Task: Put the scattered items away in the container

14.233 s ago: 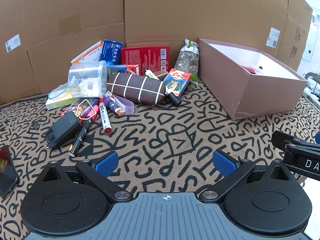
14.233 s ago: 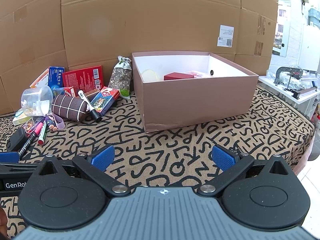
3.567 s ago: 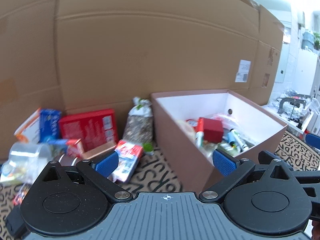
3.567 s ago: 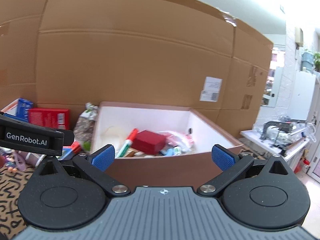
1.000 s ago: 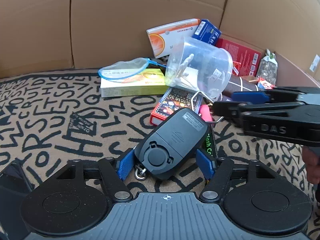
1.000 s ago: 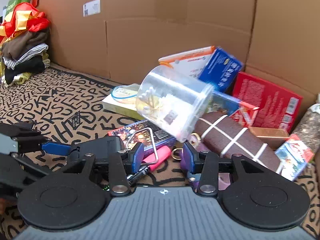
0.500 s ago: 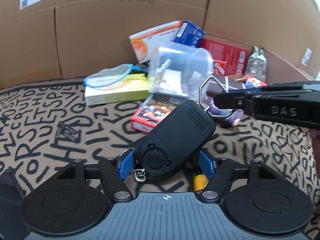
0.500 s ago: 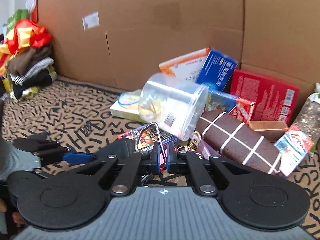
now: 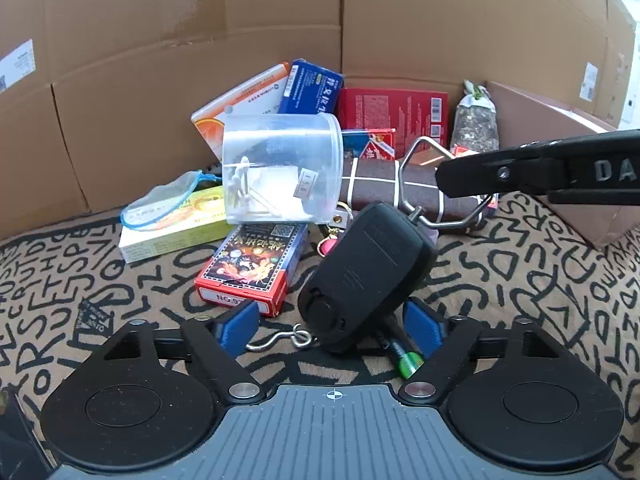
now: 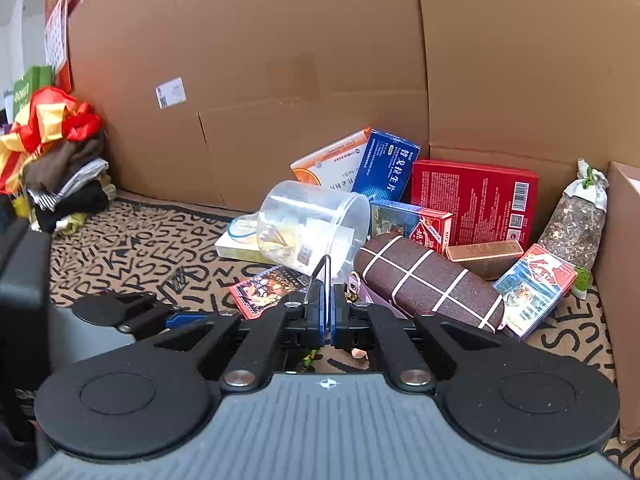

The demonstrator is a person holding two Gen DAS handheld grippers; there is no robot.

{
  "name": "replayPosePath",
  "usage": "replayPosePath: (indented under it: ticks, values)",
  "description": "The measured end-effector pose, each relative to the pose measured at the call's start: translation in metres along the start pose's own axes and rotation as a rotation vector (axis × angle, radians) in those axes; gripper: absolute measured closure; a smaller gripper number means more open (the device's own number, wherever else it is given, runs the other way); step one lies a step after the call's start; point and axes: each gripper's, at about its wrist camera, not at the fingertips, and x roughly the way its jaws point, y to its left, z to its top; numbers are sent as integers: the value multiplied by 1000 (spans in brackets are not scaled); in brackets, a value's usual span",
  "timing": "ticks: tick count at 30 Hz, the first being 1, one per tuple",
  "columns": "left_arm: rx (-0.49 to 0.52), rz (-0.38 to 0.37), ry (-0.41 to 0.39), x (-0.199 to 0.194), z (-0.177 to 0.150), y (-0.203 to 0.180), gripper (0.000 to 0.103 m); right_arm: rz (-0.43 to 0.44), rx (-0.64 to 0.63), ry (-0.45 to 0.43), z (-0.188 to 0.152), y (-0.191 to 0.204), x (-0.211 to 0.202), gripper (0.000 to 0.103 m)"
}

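1. We see the right gripper [image 10: 328, 320] with its fingers pressed together on the metal handle loop [image 9: 436, 184] of a black hanging scale [image 9: 368, 276] — the wire runs up between the blue pads in the right wrist view.
2. The scale hangs tilted between the blue pads of the left gripper [image 9: 332, 326]; its jaws have just been opening and now stand wide, both pads clear of the black body, which is still between them. A small metal hook [image 9: 286, 338] dangles at the scale's lower end, just above the patterned mat [image 9: 100, 276].
3. Behind the scale the clutter is packed tight: a clear plastic tub [image 9: 282, 168] lies on its side, touching a brown checked pouch [image 10: 428, 280], with a card pack [image 9: 252, 264] in front of it and a yellow-green box [image 9: 176, 224] to the left.
4. A green-tipped pen [image 9: 404, 356] lies on the mat under the left gripper's right pad; how much of it continues beneath, we cannot tell.
5. The container — a pinkish cardboard box [image 9: 560, 152] — stands at the right edge, its near wall just beside a pouch of dried herbs [image 10: 576, 220].
6. Open mat lies to the left and in front of the box; cardboard walls [image 10: 280, 80] close the rear.
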Motion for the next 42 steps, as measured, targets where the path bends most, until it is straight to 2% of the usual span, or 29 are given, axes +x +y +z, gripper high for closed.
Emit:
replayPosePath:
  ticks: [7,8,9,10,11,14,22,29,35,42]
  values:
    - [56,53,-17,10,1,-25,16,12,31,-11,7,-1,-2,100]
    - [61,42,-7,13,0,-26,20,11,28,-15,8,-1,-2,100]
    - [67,31,3,17,-2,-27,31,7,20,-22,10,0,-4,100]
    - [72,20,13,21,-3,-28,35,0,12,-29,11,1,-4,100]
    - [51,-16,25,23,-3,-26,46,-5,7,-36,12,2,-6,100]
    - [26,-35,31,23,-1,-24,57,-5,0,-45,16,1,-10,100]
    - [10,-34,-15,8,5,-23,57,-10,-47,-85,25,4,-24,99]
    - [26,-25,-68,-9,24,-34,57,-38,-91,-137,35,0,-46,98]
    - [74,-37,-112,-16,48,-58,57,-85,-102,-203,41,-16,-75,98]
    - [123,-97,-146,-18,80,-101,57,-157,-82,-277,46,-47,-117,98]
